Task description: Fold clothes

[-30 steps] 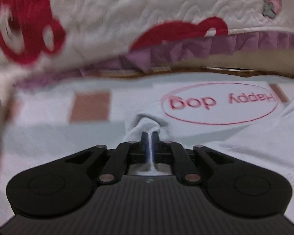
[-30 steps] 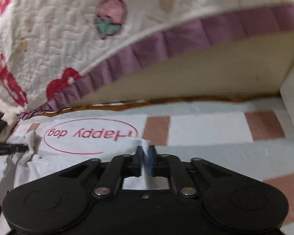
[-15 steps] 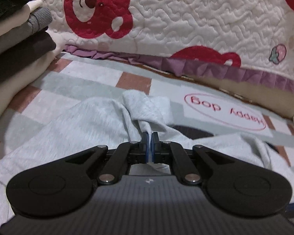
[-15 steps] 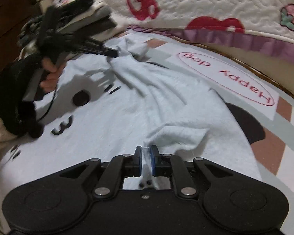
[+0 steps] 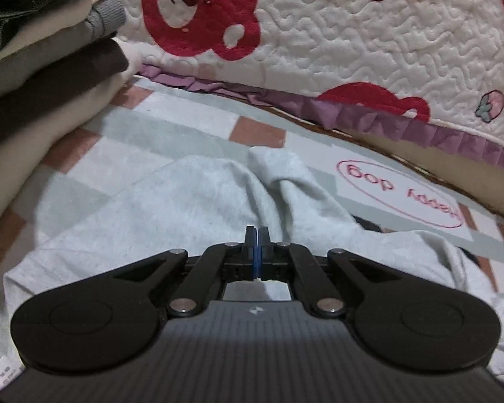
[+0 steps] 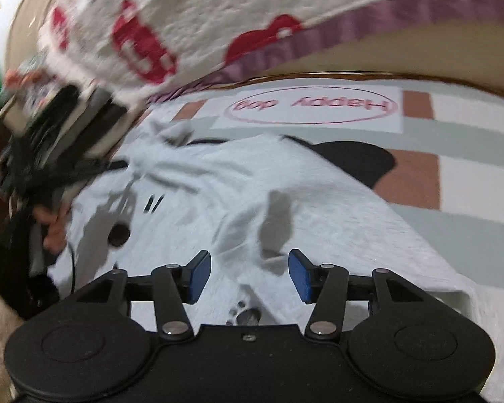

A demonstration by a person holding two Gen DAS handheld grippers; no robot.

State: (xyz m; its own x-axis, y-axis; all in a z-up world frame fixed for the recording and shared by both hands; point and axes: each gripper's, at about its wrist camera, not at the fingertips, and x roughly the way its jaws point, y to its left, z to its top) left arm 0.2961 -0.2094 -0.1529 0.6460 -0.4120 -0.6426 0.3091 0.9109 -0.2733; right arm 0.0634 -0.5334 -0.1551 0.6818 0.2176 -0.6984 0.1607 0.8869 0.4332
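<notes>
Two grippers sit at the bottom of their own views, and they differ. Low in the left wrist view, the left gripper (image 5: 257, 235) has its blue pads pressed together with no gap. The pale grey garment (image 5: 171, 208) rises in a ridge straight ahead of the tips, which suggests a pinch on a fold, though the cloth between the pads is hidden, so I cannot tell for sure. Low in the right wrist view, the right gripper (image 6: 248, 275) has its pads well apart with nothing between them; it hangs over the garment (image 6: 319, 208), throwing a shadow on it, probably free to take a new edge.

Mid-frame, the garment lies rumpled across the checked mat (image 5: 184, 124), a dark patch (image 6: 356, 161) showing at its far edge. Such wrinkles suit a fold under way.

Farther up, the "Happy dog" label (image 6: 312, 107) sits beyond the cloth. At upper left of the left view a stack of folded clothes (image 5: 50, 67) stands aside, likely the place for finished pieces. Farthest back hangs the bear quilt (image 5: 352, 33).
</notes>
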